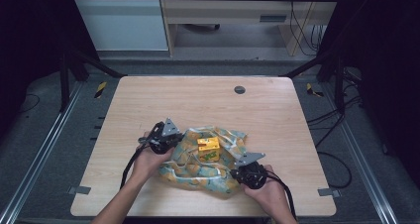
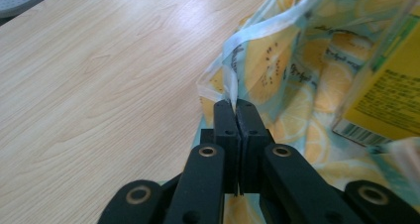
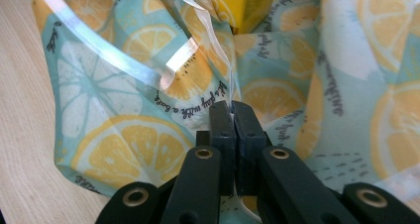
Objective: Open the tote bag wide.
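On the counter (image 1: 148, 100), toward its near edge, the left tongs (image 2: 232, 105) are clamped on the rim of a lemon-print bag (image 1: 198, 172). A yellow carton (image 1: 208, 148) sits in the bag's middle. The right tongs (image 3: 232, 107) pinch the bag's opposite edge.

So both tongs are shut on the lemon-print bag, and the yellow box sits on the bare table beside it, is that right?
Not quite: the yellow box sits on the lemon-print bag, not on the bare table, as the high view shows. Both the left tongs and right tongs are shut on the bag.
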`<control>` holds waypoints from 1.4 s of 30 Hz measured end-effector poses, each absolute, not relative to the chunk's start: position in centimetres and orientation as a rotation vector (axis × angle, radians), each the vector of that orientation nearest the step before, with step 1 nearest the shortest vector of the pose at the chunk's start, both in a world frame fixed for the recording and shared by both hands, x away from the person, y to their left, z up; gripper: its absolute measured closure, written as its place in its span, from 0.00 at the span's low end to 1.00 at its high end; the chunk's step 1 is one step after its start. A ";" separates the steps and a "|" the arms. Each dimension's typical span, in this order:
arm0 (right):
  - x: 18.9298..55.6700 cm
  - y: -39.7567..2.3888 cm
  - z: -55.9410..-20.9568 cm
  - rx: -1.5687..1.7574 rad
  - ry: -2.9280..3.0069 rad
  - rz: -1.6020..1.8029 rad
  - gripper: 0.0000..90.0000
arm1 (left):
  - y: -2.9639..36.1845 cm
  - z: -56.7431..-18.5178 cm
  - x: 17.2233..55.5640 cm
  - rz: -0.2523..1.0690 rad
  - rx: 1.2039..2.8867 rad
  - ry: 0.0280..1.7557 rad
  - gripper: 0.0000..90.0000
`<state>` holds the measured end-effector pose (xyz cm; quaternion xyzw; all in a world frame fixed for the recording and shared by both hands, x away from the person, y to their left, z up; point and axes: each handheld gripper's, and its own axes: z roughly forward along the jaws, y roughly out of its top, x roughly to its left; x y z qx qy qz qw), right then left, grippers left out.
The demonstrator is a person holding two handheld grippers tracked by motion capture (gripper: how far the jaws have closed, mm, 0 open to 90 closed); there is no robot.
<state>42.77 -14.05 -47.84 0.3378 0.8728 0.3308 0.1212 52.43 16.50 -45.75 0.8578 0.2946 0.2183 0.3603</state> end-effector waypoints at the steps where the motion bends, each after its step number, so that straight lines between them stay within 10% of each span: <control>1: 42.8 -14.2 -47.9 0.977 2.548 0.967 0.99 | 16.5 -45.7 52.4 0.563 2.211 0.759 0.99; 28: 43.2 -15.6 -49.1 1.027 2.555 0.949 0.97 | 16.3 -47.9 53.5 0.570 2.296 0.829 0.97; 36: 42.8 -15.2 -46.6 0.956 2.444 1.070 0.58 | 16.6 -45.0 52.0 0.624 2.188 0.785 0.52; 42: 42.3 -15.3 -43.3 0.927 2.370 1.158 0.38 | 17.6 -42.1 50.7 0.658 2.087 0.788 0.36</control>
